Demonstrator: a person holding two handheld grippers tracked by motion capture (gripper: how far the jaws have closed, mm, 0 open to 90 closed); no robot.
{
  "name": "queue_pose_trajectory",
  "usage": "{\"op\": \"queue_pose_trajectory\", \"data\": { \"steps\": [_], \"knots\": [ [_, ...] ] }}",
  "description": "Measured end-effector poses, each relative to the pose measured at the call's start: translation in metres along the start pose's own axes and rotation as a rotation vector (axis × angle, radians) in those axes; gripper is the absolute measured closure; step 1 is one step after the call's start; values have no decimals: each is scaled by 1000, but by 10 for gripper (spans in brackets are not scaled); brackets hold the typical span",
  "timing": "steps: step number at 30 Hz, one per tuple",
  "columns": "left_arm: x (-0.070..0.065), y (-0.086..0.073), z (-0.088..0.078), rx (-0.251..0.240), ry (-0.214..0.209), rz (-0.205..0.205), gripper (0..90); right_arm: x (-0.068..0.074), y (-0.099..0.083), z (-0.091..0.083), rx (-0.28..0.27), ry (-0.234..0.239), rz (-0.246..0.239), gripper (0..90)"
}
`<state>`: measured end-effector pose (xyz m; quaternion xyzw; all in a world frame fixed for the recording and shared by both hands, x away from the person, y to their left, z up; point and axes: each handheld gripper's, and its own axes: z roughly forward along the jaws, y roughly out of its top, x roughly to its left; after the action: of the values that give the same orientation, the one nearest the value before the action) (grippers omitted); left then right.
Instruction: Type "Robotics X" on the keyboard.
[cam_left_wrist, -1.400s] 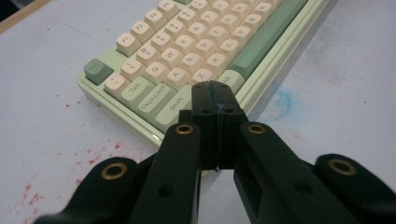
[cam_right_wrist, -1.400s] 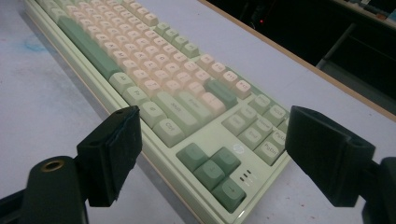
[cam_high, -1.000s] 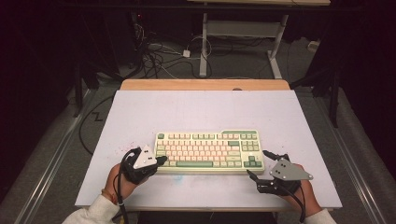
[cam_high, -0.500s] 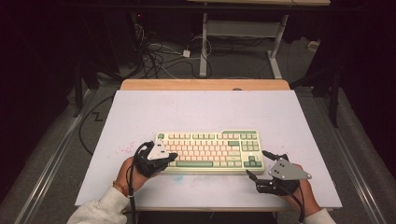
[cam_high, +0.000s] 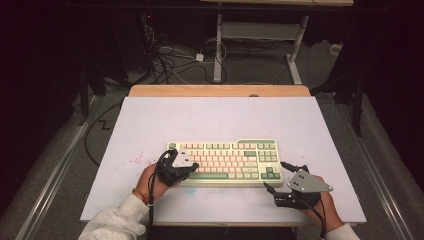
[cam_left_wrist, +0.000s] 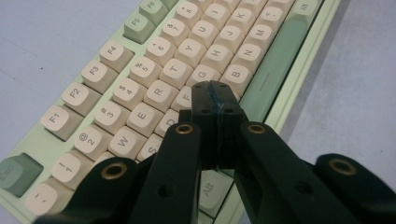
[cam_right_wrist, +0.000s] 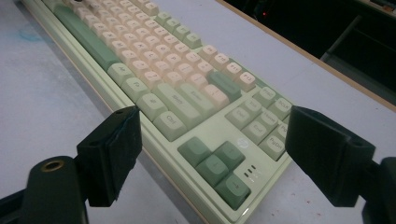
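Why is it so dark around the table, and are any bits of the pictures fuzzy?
High view: the white table is lit, the floor and room behind fall into dark. Left gripper view: the shut left gripper and nearby keys on the keyboard look sharp. Right gripper view: far keys blur, and the open right gripper jaws look soft.

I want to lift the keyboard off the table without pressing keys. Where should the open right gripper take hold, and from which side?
Probably the keyboard's right end, at the bare case corner by the arrow keys, coming in level from the right. The case there is a low, straight slab edge with a keyless strip, and the right gripper already has its jaws spread wide at that corner.
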<state>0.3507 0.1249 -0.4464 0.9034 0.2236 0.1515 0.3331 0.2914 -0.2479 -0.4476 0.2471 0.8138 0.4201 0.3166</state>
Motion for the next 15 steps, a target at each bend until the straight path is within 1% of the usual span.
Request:
{"op": "queue_pose_trajectory", "data": {
  "steps": [7, 9, 11, 15],
  "knots": [
    [1, 2, 9, 26, -1, 9, 874, 0, 0, 0, 5, 0, -8, 196],
    [1, 2, 9, 24, 7, 7, 874, 0, 0, 0, 2, 3, -6, 197],
    [1, 2, 9, 23, 5, 6, 874, 0, 0, 0, -1, 7, -9, 198],
    [0, 2, 10, 26, 12, 16, 874, 0, -1, 0, 1, 7, -6, 198]
  ]
}}
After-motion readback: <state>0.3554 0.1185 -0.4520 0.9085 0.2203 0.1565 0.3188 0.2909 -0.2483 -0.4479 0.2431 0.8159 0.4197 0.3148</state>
